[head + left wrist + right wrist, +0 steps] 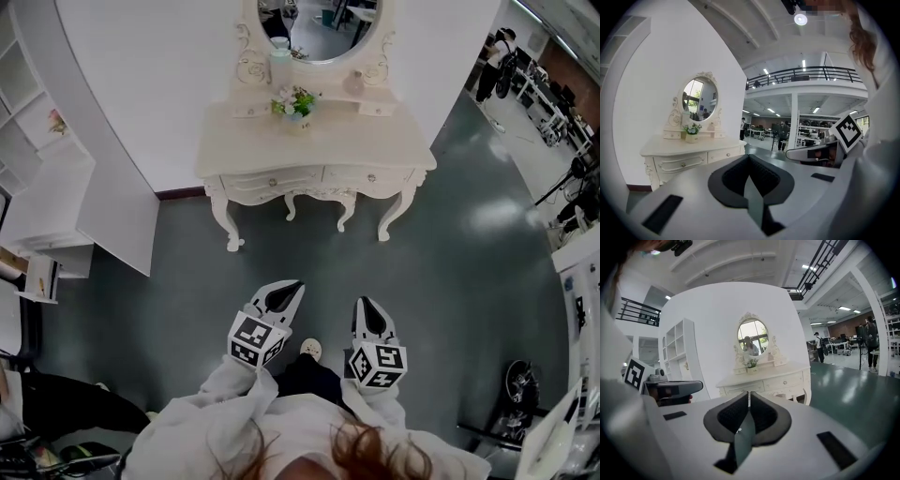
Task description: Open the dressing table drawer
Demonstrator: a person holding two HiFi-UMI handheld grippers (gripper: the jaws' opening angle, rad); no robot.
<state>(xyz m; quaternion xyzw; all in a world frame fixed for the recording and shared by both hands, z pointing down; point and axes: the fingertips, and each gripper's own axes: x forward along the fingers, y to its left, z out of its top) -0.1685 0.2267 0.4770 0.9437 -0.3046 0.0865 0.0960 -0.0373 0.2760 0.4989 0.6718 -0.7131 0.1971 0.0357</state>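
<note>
The white dressing table (314, 150) stands against the curved white wall, with an oval mirror (319, 28) and a small flower pot (294, 103) on top. Its two front drawers, left (273, 180) and right (371, 176), are both closed, each with a small knob. My left gripper (298, 284) and right gripper (364, 300) hang side by side over the floor, well short of the table. Both are shut and hold nothing. The left gripper (749, 155) has the table (670, 147) ahead on its left. The right gripper (749, 393) points at the drawers (785, 382).
A white shelf unit (56, 206) stands at the left against the wall. Grey-green floor (309, 262) lies between me and the table. A person (492, 61) and workshop benches are far off at the right. A black wheeled object (520, 380) sits at lower right.
</note>
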